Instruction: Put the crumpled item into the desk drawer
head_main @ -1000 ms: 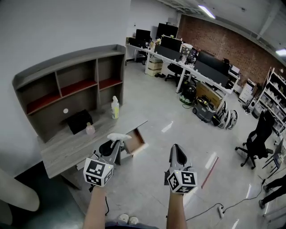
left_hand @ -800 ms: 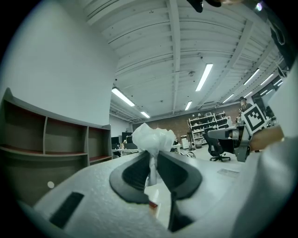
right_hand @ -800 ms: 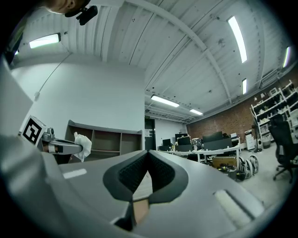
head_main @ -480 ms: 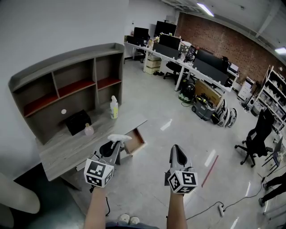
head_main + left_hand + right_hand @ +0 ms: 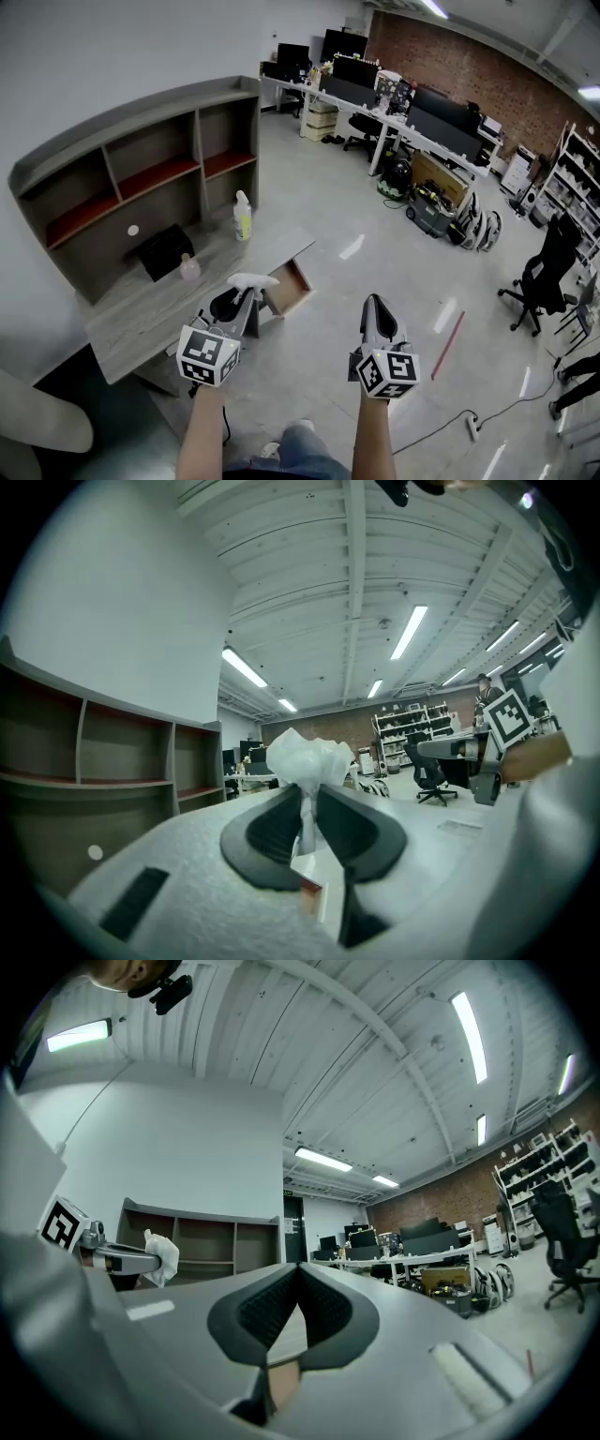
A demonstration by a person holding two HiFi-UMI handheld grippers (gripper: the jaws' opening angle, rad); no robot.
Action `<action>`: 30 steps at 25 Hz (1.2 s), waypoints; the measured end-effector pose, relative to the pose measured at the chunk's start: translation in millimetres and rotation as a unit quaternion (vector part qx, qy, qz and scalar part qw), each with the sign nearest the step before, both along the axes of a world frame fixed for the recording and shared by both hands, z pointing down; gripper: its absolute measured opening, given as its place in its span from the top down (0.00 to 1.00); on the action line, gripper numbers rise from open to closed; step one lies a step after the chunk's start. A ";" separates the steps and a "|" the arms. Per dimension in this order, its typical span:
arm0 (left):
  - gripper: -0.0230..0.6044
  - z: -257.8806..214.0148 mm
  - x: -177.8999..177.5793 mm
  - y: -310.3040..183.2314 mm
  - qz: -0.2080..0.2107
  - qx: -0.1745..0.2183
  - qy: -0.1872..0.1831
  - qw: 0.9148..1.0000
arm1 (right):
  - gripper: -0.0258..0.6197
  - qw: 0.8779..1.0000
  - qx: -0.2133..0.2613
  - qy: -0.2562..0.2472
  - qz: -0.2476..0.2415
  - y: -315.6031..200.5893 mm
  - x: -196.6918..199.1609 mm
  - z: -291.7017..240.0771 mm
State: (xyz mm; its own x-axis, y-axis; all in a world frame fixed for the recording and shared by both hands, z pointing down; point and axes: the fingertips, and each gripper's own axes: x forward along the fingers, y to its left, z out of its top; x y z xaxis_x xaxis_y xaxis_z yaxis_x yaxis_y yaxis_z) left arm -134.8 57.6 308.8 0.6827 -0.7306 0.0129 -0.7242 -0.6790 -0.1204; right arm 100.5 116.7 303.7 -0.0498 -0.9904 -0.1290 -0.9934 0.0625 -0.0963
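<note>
Fingers of the left gripper pinch the white crumpled item near the table's right end, beside what looks like the open drawer, while the right gripper's fingers sit closed together, empty.

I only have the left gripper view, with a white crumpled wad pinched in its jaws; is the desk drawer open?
Observer: Yes; the head view shows the shallow wooden drawer pulled out of the grey wooden desk.
Operator: Where is the wad relative to it?
Observer: The white crumpled wad, in the left gripper, appears just left of the drawer, not over it; its height is unclear.
Operator: And the right gripper?
Observer: The right gripper has its jaws together, with nothing between them.
</note>
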 end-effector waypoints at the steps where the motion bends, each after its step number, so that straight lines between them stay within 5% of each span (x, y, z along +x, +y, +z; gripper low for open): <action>1: 0.88 0.5 -0.1 -4.0 -0.001 -0.001 0.000 1.000 | 0.94 1.000 -0.001 -0.002 0.001 -4.6 1.8 0.6; 13: 0.88 16.2 19.8 -81.3 -0.037 -0.012 -0.003 0.999 | 0.94 0.999 -0.003 0.004 -0.032 -100.2 29.9 8.9; 30: 0.88 49.6 70.1 -257.1 -0.133 -0.049 -0.003 0.990 | 0.94 0.990 -0.022 0.003 -0.137 -341.6 87.0 23.3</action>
